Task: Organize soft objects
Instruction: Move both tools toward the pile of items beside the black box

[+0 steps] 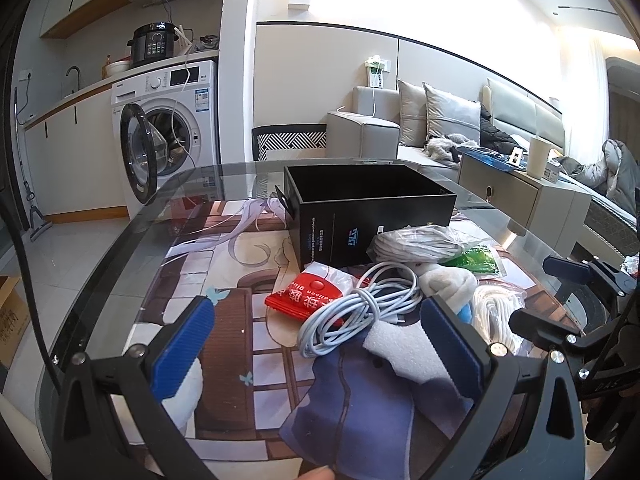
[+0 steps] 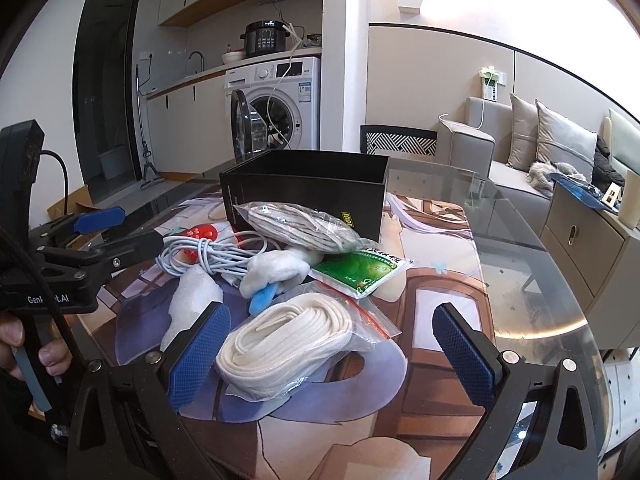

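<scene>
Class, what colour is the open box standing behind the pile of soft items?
Black, with small printed markings on its side. The box shows best in the right wrist view.

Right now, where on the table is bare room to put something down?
Free: the mat right of the green packet and bagged white rope, and the mat left of the red packet and black box. Crowded: the pile before the box, around the white cable.
</scene>
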`<state>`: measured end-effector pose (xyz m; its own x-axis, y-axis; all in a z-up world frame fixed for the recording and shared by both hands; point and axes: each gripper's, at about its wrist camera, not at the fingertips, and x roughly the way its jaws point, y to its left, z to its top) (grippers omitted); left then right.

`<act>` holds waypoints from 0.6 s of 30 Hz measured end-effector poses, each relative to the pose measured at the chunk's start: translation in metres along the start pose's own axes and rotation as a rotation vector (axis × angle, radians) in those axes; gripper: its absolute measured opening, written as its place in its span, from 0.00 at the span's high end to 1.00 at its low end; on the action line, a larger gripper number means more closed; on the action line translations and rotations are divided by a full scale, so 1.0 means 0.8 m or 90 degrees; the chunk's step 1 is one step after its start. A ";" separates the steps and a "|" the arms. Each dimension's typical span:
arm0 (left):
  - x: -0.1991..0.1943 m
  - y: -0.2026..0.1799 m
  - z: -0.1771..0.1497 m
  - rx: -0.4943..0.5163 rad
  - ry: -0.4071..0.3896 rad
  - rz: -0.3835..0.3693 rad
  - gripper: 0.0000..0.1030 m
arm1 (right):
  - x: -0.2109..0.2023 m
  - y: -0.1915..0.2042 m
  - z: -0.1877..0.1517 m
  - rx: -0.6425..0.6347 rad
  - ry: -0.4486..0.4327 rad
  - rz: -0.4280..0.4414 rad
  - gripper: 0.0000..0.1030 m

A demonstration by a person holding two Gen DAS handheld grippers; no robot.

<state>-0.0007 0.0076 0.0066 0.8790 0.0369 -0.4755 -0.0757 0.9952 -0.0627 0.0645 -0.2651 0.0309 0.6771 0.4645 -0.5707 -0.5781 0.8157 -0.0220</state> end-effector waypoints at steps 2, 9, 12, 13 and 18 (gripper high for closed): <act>-0.001 0.000 0.001 0.000 0.000 0.000 0.00 | 0.003 0.000 -0.001 -0.001 0.006 0.001 0.00; 0.000 0.003 0.002 0.001 0.002 0.004 0.00 | 0.007 0.001 -0.002 -0.002 0.020 -0.003 0.00; 0.001 0.003 0.002 0.000 0.003 0.002 0.00 | 0.011 0.003 -0.001 0.000 0.029 0.000 0.00; 0.001 0.004 0.001 0.000 0.005 0.002 0.00 | 0.013 0.004 -0.002 -0.002 0.032 -0.001 0.00; 0.003 0.002 0.001 0.006 0.005 0.005 0.00 | 0.020 0.007 -0.004 -0.005 0.048 0.007 0.00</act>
<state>0.0021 0.0093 0.0063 0.8742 0.0445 -0.4835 -0.0786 0.9956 -0.0506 0.0706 -0.2542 0.0194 0.6345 0.4460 -0.6312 -0.5892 0.8077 -0.0216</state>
